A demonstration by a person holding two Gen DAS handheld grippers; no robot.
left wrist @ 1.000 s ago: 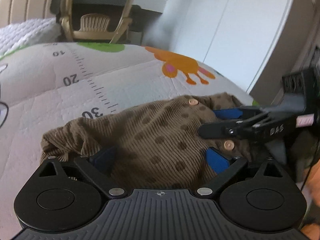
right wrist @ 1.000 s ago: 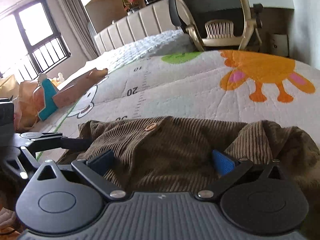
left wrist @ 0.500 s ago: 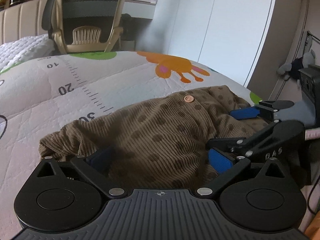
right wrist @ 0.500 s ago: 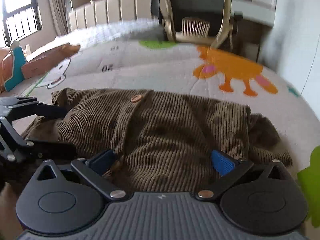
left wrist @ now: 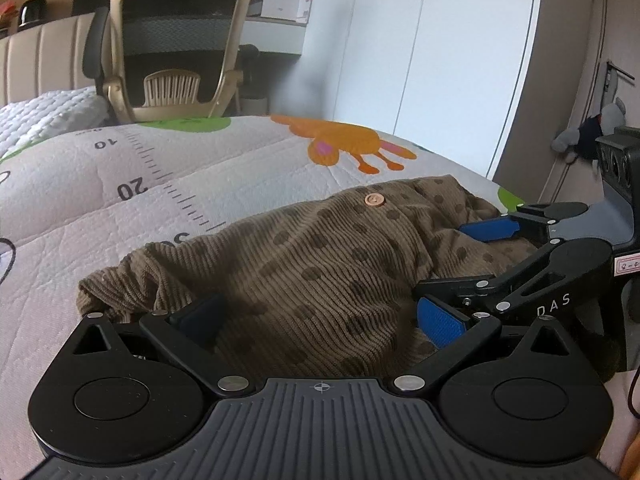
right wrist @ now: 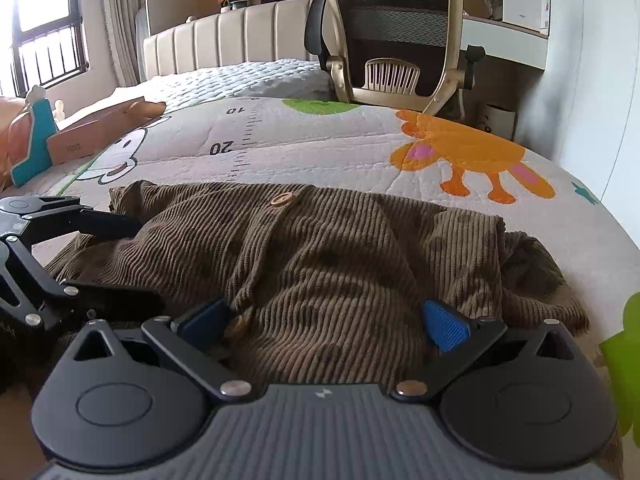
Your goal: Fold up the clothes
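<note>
A brown corduroy garment (left wrist: pixel 320 256) with dark dots and wooden buttons (left wrist: pixel 375 200) lies rumpled on a quilted mat (left wrist: pixel 120 216). My left gripper (left wrist: pixel 320 318) is open, its blue pads wide apart with the garment's near edge bulging between them. In the left wrist view my right gripper (left wrist: pixel 444 258) comes in from the right, open over the garment's right end. The right wrist view shows the garment (right wrist: pixel 340 248) with its button placket (right wrist: pixel 283 199) running toward me. There my right gripper (right wrist: pixel 324 322) is open around the cloth, and my left gripper (right wrist: pixel 144 262) stands open at the garment's left end.
The mat (right wrist: pixel 320 148) carries a printed ruler and cartoon animals. An office chair (right wrist: pixel 396 40) stands at its far edge, with a bed (right wrist: pixel 240 76) behind. A cardboard box (right wrist: pixel 100 128) lies at the far left. White cupboard doors (left wrist: pixel 440 60) rise on the right.
Both grippers have drawn back a little toward the garment's near edge and levelled out. The garment lies flatter and more spread. Both sets of fingers stay wide apart.
</note>
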